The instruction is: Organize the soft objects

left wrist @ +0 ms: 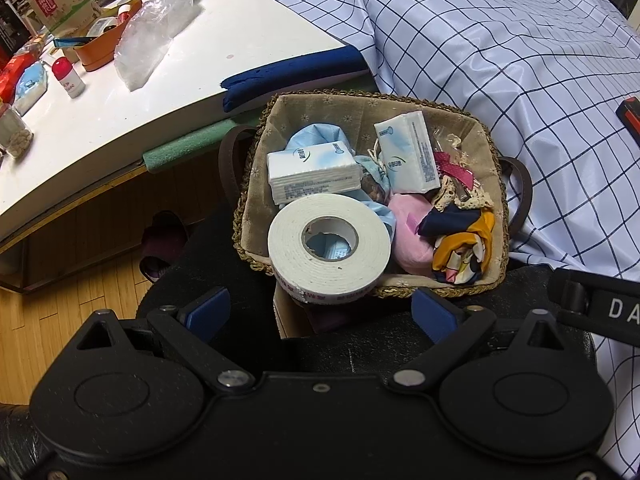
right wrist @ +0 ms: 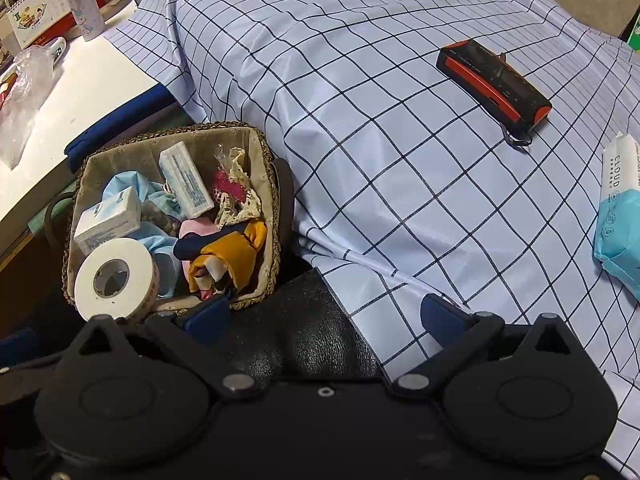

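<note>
A woven basket (left wrist: 468,114) (right wrist: 120,142) with a cloth lining sits on a black seat beside the checked cloth. Inside lie two tissue packs (left wrist: 312,170) (left wrist: 408,152), a white tape roll (left wrist: 328,244) (right wrist: 114,278), blue cloth (left wrist: 316,134), a pink soft item (left wrist: 408,236), a yellow and navy scarf (left wrist: 464,240) (right wrist: 232,248) and lace with red ribbon (left wrist: 456,176) (right wrist: 234,192). My left gripper (left wrist: 322,312) is open just in front of the basket, holding nothing. My right gripper (right wrist: 324,316) is open over the black seat, right of the basket, also bare.
A white table (left wrist: 200,60) at the left holds a plastic bag (left wrist: 152,32), an orange tray and bottles. On the checked cloth (right wrist: 400,120) lie a black and orange device (right wrist: 494,80) and a blue wipes pack (right wrist: 620,216). Slippers (left wrist: 164,240) rest on the wooden floor.
</note>
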